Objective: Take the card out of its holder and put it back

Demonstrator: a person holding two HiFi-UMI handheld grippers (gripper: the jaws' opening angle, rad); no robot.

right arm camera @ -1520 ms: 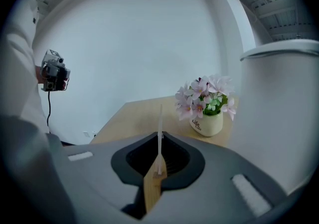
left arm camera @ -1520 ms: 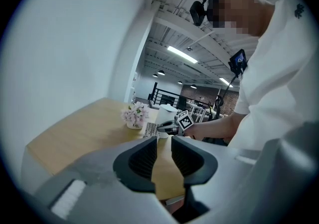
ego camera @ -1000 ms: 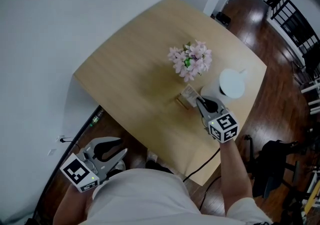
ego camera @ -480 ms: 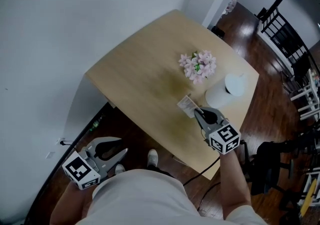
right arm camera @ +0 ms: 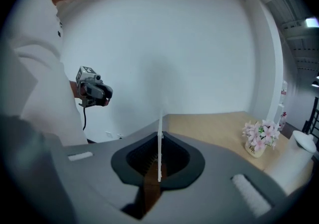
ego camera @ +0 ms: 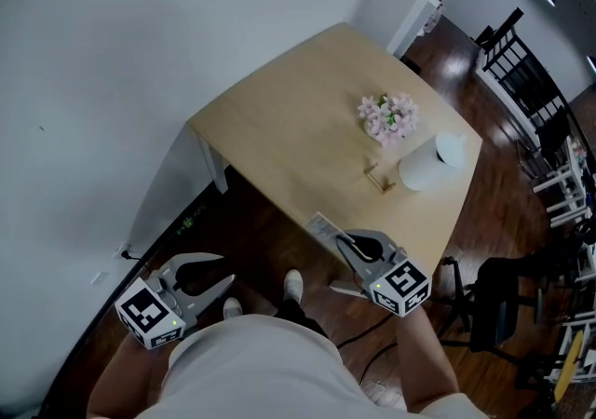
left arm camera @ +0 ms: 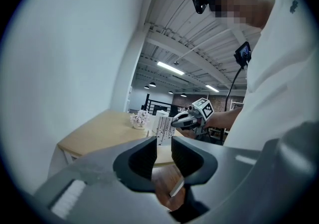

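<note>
My right gripper is shut on the white printed card and holds it in the air over the dark floor, just off the table's near edge. In the right gripper view the card stands edge-on between the closed jaws. The small wooden card holder sits on the light wooden table, near the pink flowers, with nothing in it. My left gripper hangs low at the left, away from the table, open with nothing between its jaws. The left gripper view looks across at the right gripper and the card.
A white cylinder-shaped container stands beside the flowers. A white wall runs along the left. Black chairs stand at the far right and a dark seat near my right side. A cable trails on the wooden floor.
The right gripper has drawn the card away from the holder, back past the table's near edge. The whole view has backed away from the table. The left gripper keeps its pose.
</note>
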